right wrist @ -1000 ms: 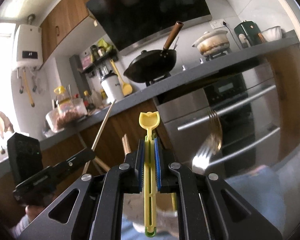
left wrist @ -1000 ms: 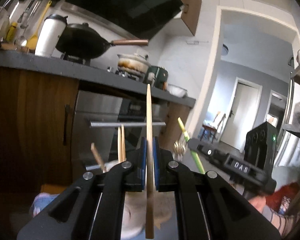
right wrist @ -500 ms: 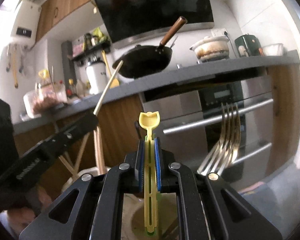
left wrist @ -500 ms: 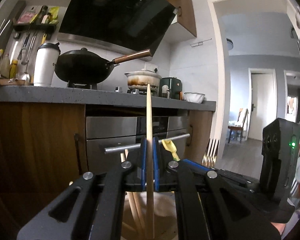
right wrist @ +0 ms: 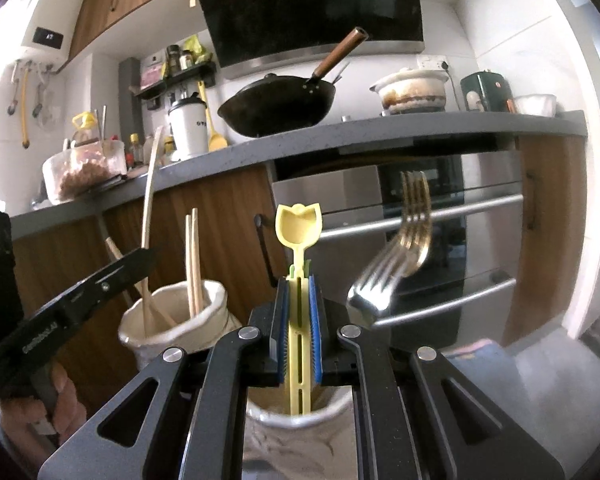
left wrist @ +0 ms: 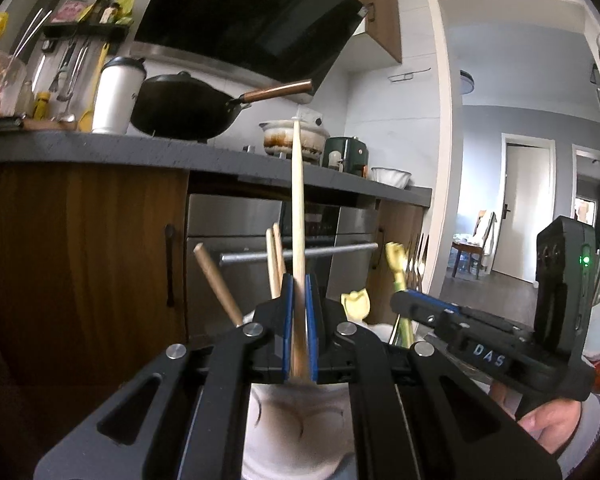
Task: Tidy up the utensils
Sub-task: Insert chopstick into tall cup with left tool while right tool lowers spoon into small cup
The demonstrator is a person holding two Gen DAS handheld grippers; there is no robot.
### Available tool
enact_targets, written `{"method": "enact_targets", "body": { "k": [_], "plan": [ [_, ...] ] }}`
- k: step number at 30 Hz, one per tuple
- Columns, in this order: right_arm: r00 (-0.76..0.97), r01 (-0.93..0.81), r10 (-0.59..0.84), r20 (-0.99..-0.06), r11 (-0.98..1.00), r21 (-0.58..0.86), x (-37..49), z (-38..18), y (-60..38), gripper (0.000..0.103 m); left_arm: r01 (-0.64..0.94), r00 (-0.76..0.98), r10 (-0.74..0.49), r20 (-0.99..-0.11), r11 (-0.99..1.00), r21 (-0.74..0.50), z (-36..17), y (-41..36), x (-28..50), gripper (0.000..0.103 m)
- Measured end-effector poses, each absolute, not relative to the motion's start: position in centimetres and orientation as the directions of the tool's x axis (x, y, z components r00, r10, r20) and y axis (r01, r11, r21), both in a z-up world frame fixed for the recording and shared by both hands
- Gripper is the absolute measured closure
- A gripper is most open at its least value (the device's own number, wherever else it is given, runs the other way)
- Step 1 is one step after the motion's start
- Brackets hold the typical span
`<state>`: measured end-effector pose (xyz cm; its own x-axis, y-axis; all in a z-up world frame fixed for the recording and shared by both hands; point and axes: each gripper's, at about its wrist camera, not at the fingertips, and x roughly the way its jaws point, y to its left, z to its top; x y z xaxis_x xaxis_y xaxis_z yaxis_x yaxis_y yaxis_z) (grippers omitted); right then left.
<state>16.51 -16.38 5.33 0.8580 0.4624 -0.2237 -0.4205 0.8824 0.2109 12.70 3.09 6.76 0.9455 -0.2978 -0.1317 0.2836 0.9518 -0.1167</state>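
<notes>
Here the chopstick [left wrist: 299, 216] stands upright, pinched between the blue pads of the left hand-held gripper [left wrist: 299, 340], its lower end blurred above a white holder [left wrist: 296, 432]. Other chopsticks [left wrist: 275, 256] and a wooden stick [left wrist: 217, 284] lean in that holder just behind the pads.

The right hand-held gripper [right wrist: 299, 340] is pressed together on a yellow spoon [right wrist: 298, 240], which points straight up with its tulip-shaped bowl on top and its handle reaching down into a grey holder [right wrist: 296, 424]. To the right of the spoon, forks [right wrist: 396, 260] lean out of that holder, blurred.

In the right wrist view the left hand-held gripper [right wrist: 138, 258] comes in from the left above the white holder [right wrist: 172, 320], where a pair of chopsticks [right wrist: 193, 256] stands. In the left wrist view the right hand-held gripper [left wrist: 404, 304] shows at the right, beside a second yellow spoon [left wrist: 356, 304].

Behind, a dark worktop [right wrist: 380, 128] carries a wok [right wrist: 278, 106], a white tumbler [right wrist: 188, 124] and a stained pot [right wrist: 412, 90]. Under it sits an oven [right wrist: 420, 208] with steel handles.
</notes>
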Motion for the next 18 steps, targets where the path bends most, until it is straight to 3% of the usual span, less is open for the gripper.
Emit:
{"method": "enact_targets", "body": {
  "k": [18],
  "plan": [
    [0.842,-0.426,0.465,-0.275,0.885,0.19,15.8,3.6,-15.9,0.093,0.253,0.946,-0.27,-0.181,0.961,-0.111,5.9,3.3,11.8,0.095]
  ]
}}
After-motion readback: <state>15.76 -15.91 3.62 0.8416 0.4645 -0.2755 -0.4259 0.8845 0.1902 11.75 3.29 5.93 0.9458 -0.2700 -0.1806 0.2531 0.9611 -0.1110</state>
